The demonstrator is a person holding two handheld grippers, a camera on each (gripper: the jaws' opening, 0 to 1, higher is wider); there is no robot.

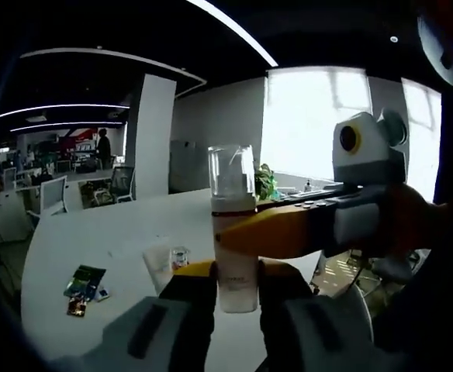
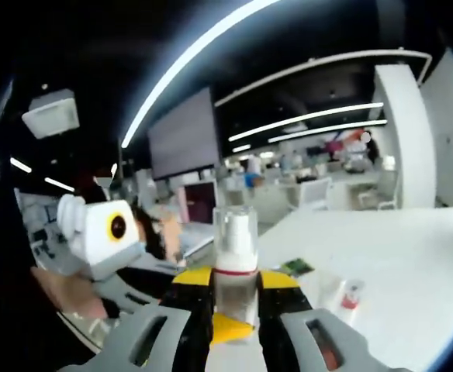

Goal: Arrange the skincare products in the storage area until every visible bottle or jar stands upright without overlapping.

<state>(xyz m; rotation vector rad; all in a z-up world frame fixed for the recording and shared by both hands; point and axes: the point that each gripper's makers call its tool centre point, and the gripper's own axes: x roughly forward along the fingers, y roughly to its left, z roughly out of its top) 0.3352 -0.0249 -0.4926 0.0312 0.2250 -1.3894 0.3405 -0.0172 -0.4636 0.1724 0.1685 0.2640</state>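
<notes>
Between the jaws of the left gripper point(image 1: 236, 288) stands a tall white pump bottle point(image 1: 234, 256) with a clear cap, upright and clamped low on its body; the right gripper point(image 1: 304, 231) reaches in from the right of that view and its yellow-tipped finger point(image 1: 273, 232) lies across the bottle's middle, so both tools seem to bear on one bottle, held up off the white table point(image 1: 95, 248). In the right gripper view the bottle point(image 2: 234, 267) sits pinched between the right gripper's point(image 2: 234, 310) own jaws, cap upward; the left gripper point(image 2: 102, 232) shows off to the left with a hand behind it.

Just beyond the left jaws, on the table, lie a white tube point(image 1: 157, 267) and a small clear jar point(image 1: 179, 256), close together; whether they touch I cannot tell; farther left lie some small packets point(image 1: 83, 283).

The risk, as I judge it: two grips pulling on a slim bottle could twist it free or pop the cap; setting it down close to the tube and jar could knock them or leave things overlapping.
</notes>
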